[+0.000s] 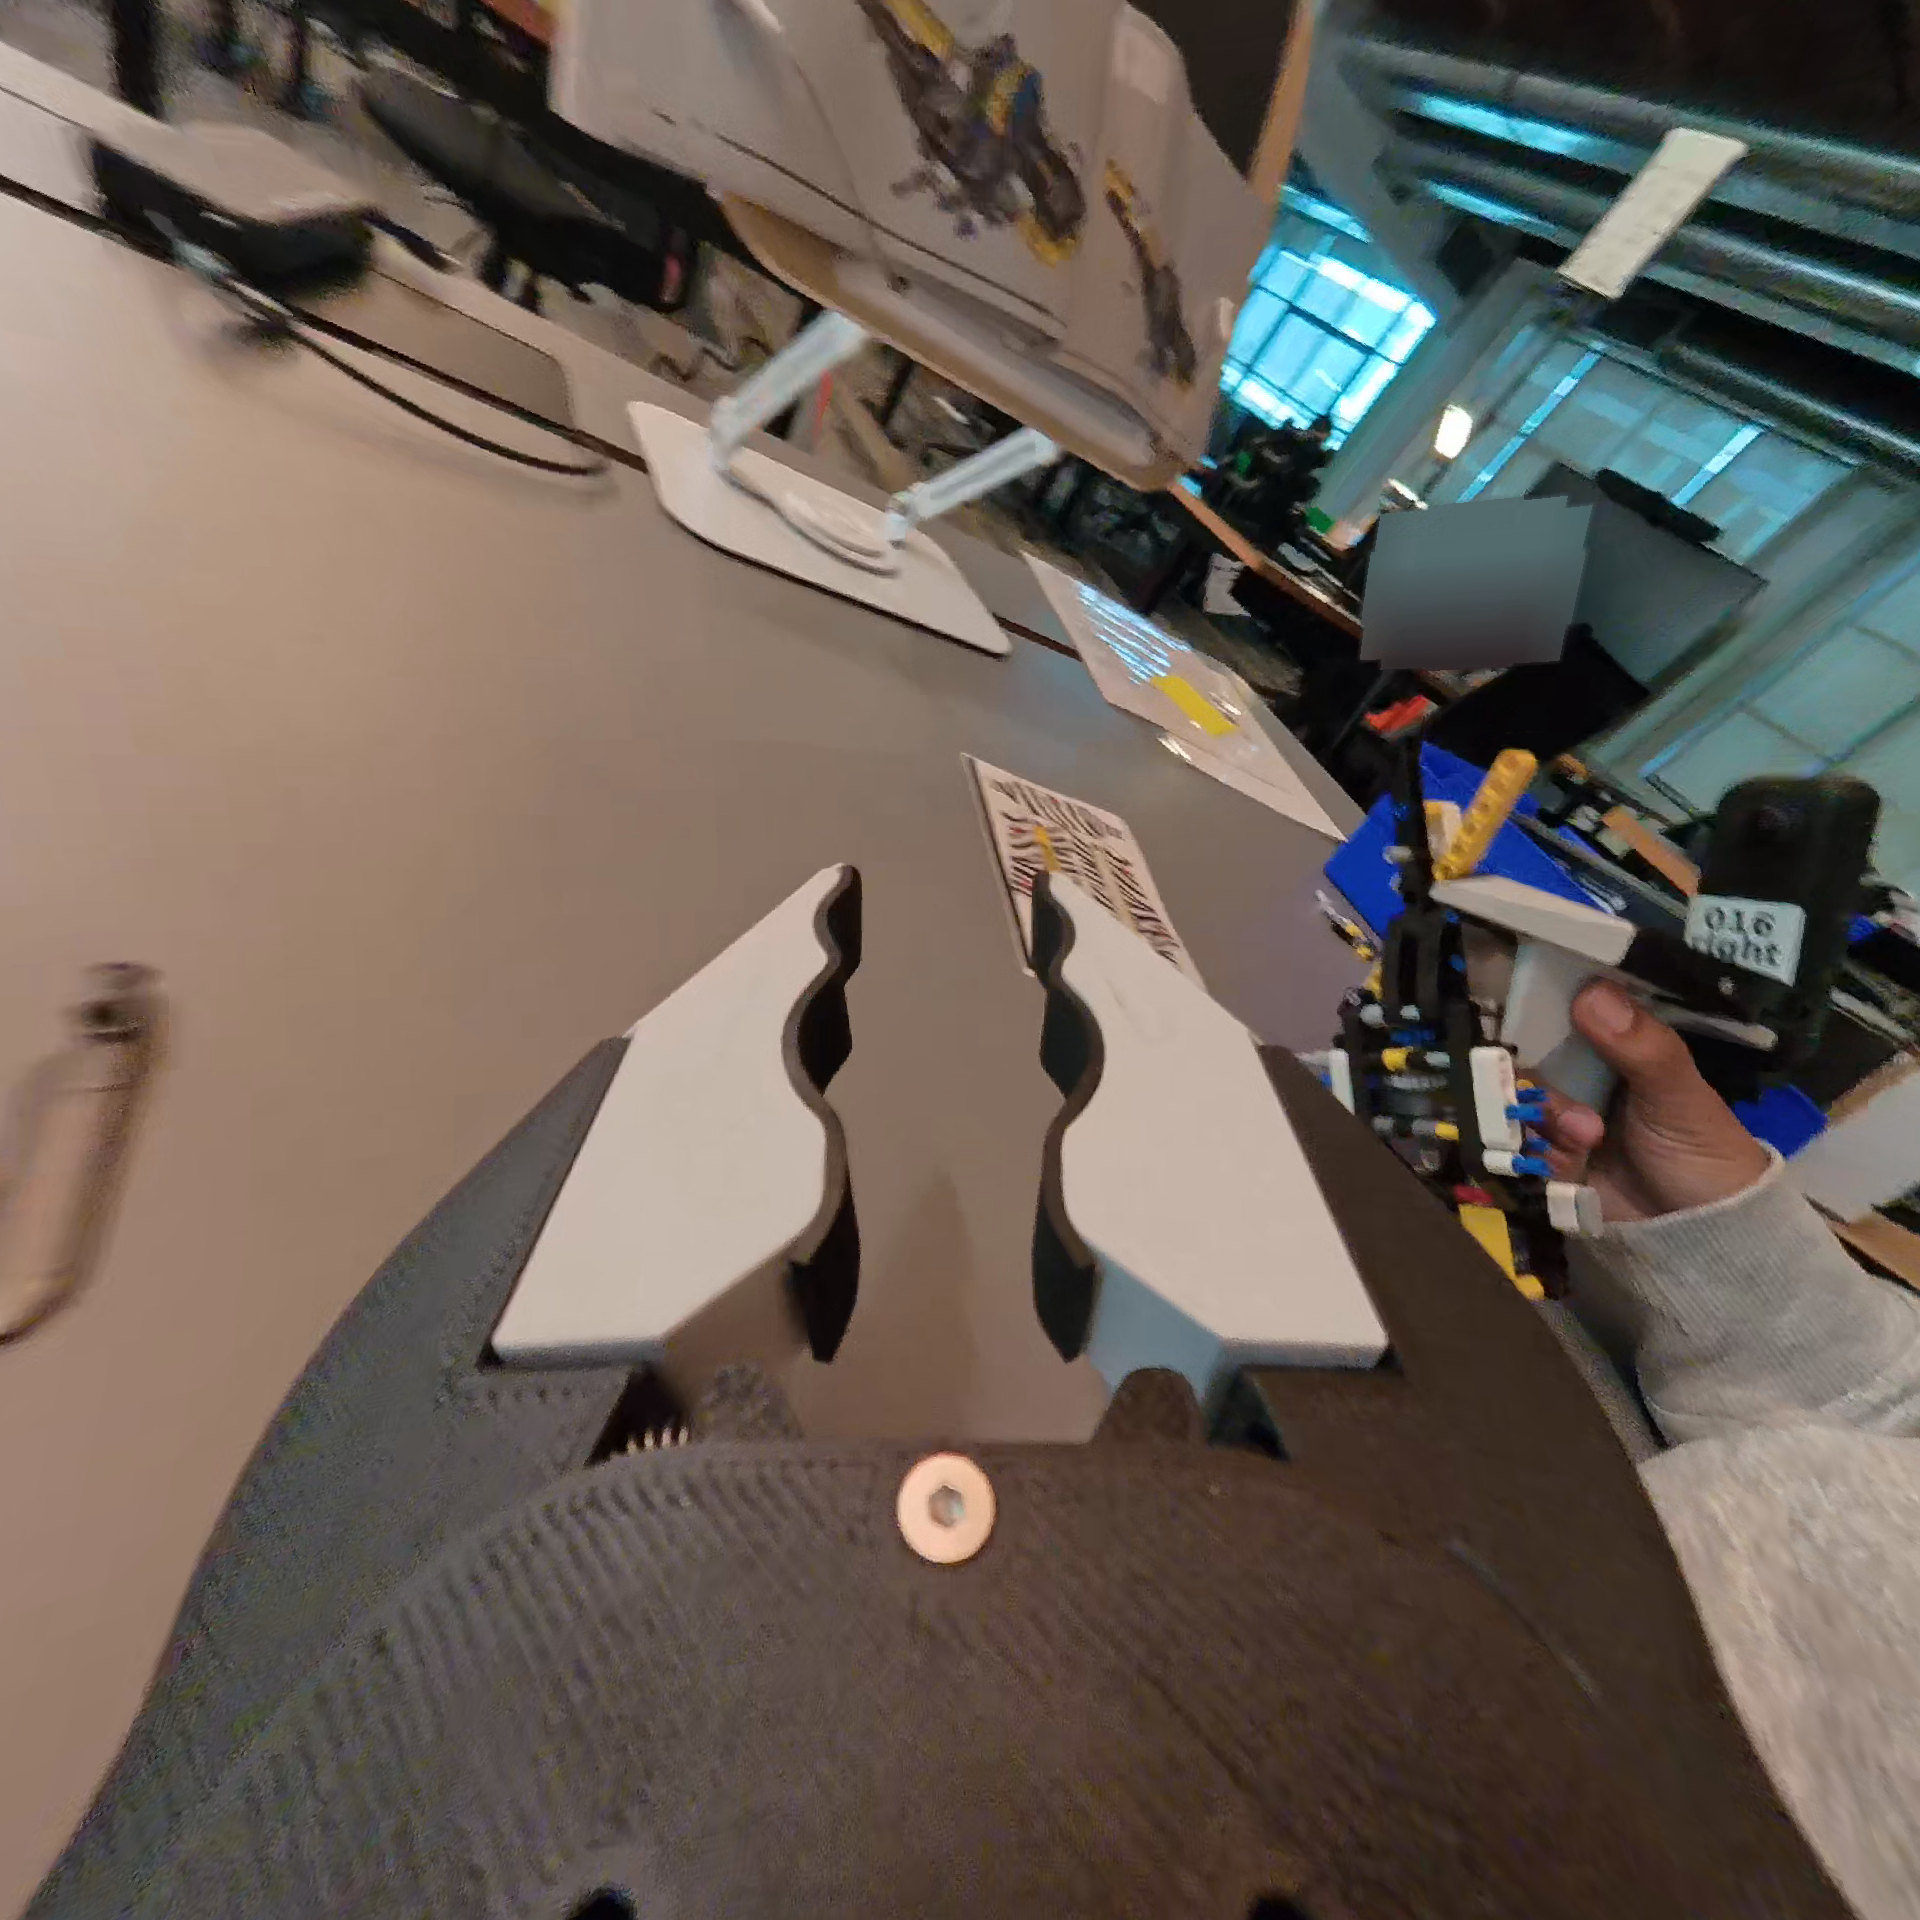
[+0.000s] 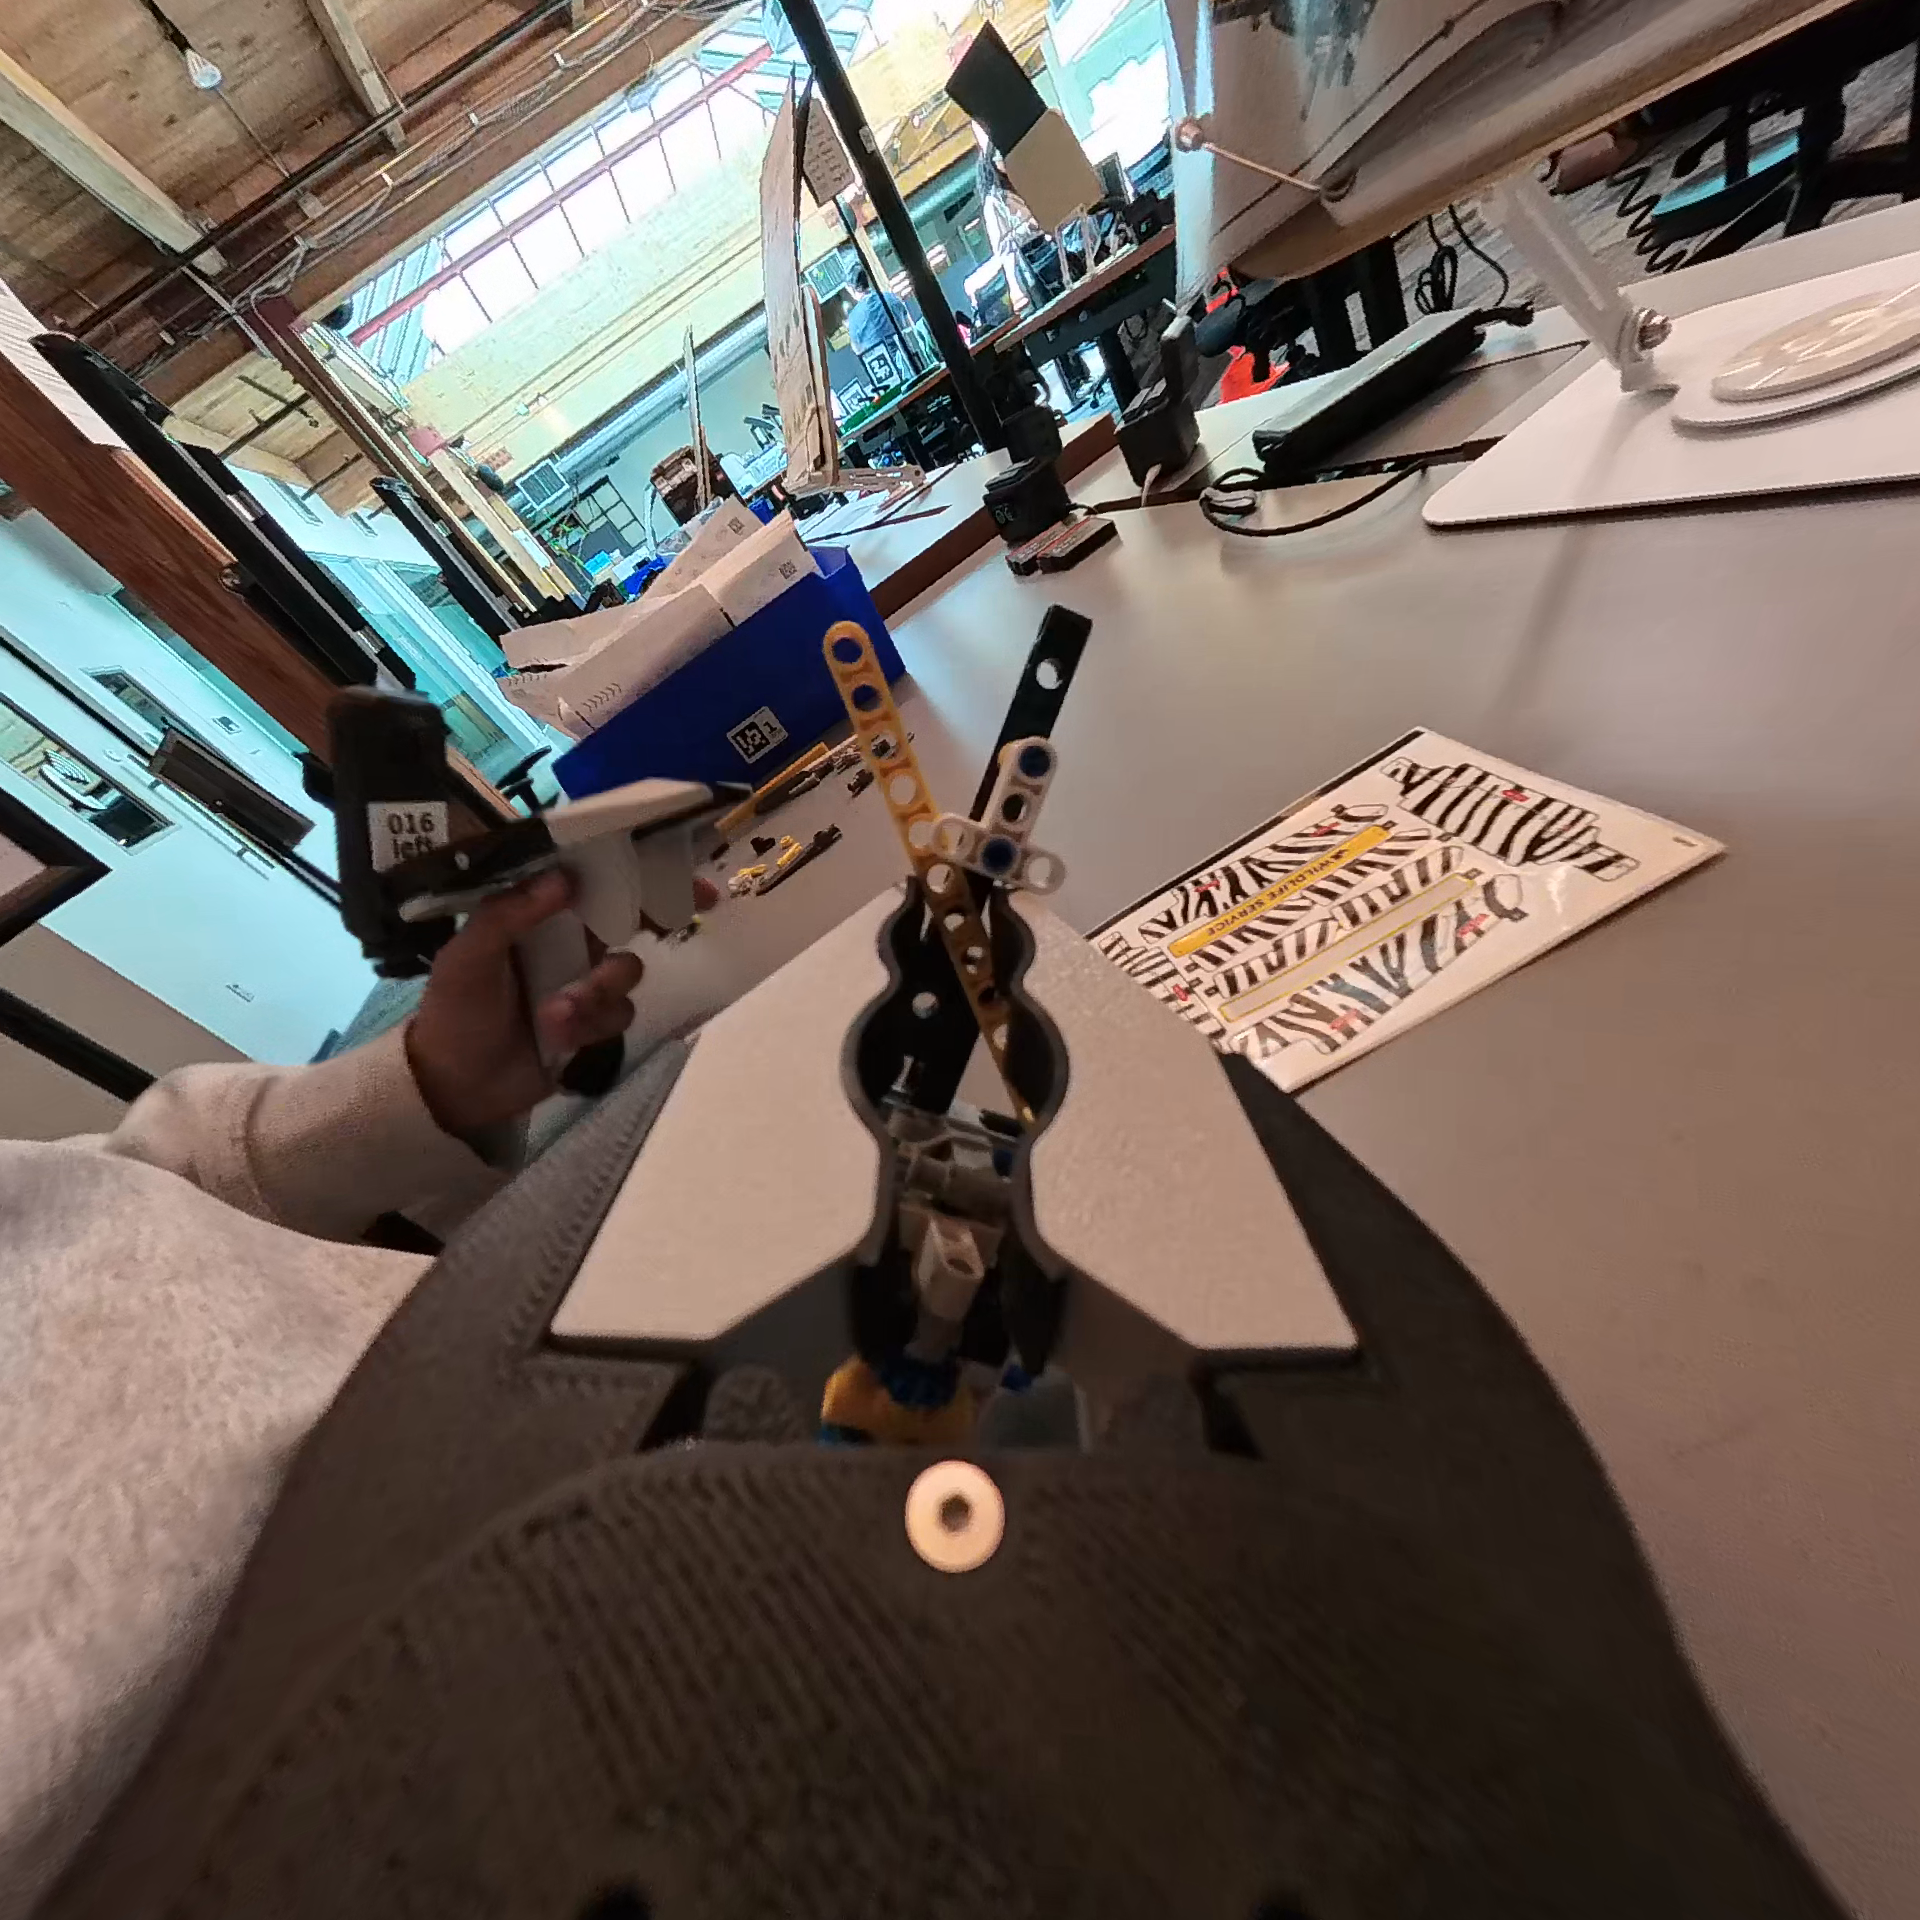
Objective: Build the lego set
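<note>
My right gripper (image 2: 961,914) is shut on a half-built lego model (image 2: 940,1039) of black, yellow and white beams with blue pins, held above the table. A yellow beam (image 2: 883,748) and a black beam (image 2: 1044,675) stick out past the fingertips. The same model shows in the left wrist view (image 1: 1444,1039), held by the right gripper (image 1: 1496,904) in a hand at the right. My left gripper (image 1: 945,894) is open and empty, tilted above the grey table (image 1: 416,779). It also shows in the right wrist view (image 2: 665,821), held in a hand at the left.
A zebra-striped sticker sheet (image 2: 1403,904) lies on the table, also in the left wrist view (image 1: 1070,852). A blue bin (image 2: 727,675) with papers stands at the far edge, loose lego pieces (image 2: 779,831) beside it. A white stand base (image 2: 1714,416) and cables sit at the back. Across from one pair of fingers to the other is roughly 20 cm.
</note>
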Action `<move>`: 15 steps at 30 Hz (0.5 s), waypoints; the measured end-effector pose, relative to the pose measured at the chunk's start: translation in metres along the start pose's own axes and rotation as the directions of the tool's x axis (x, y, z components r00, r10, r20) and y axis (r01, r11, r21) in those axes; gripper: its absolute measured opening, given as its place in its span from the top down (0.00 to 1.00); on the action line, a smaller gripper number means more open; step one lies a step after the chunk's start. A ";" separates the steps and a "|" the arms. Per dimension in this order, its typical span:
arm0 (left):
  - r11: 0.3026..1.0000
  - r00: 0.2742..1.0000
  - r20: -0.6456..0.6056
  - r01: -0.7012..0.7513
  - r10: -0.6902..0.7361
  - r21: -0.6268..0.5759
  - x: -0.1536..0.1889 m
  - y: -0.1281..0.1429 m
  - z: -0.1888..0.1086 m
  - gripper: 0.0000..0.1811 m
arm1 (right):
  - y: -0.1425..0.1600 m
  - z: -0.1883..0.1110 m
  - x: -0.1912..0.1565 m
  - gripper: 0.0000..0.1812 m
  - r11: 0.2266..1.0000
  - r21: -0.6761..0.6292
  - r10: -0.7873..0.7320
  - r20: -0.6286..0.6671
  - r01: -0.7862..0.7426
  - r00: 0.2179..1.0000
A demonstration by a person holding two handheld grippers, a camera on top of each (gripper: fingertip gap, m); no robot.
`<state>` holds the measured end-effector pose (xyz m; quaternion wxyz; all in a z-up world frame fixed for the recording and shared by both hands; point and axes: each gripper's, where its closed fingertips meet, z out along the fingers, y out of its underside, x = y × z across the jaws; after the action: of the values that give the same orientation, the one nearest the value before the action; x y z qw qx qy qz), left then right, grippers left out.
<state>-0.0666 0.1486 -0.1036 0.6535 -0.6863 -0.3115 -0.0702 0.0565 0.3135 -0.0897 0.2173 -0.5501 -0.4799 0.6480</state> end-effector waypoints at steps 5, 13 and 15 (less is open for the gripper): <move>0.994 0.943 0.314 0.106 -0.106 0.016 -0.090 -0.058 -0.059 0.83 | 0.001 0.003 -0.001 0.94 1.000 0.002 0.002 0.003 -0.002 1.000; 0.841 0.859 0.492 0.158 0.141 -0.517 -0.157 -0.004 -0.098 0.88 | 0.004 0.008 -0.002 0.94 1.000 -0.014 -0.007 -0.011 0.007 1.000; 0.817 0.845 0.495 0.132 0.204 -0.561 -0.159 0.003 -0.098 0.90 | 0.004 0.009 -0.002 0.94 1.000 -0.017 -0.014 -0.016 0.013 1.000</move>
<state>-0.1611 0.0032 -0.1732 0.3036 -0.8485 -0.4310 0.0459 0.0501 0.3070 -0.0930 0.2207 -0.5539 -0.4874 0.6379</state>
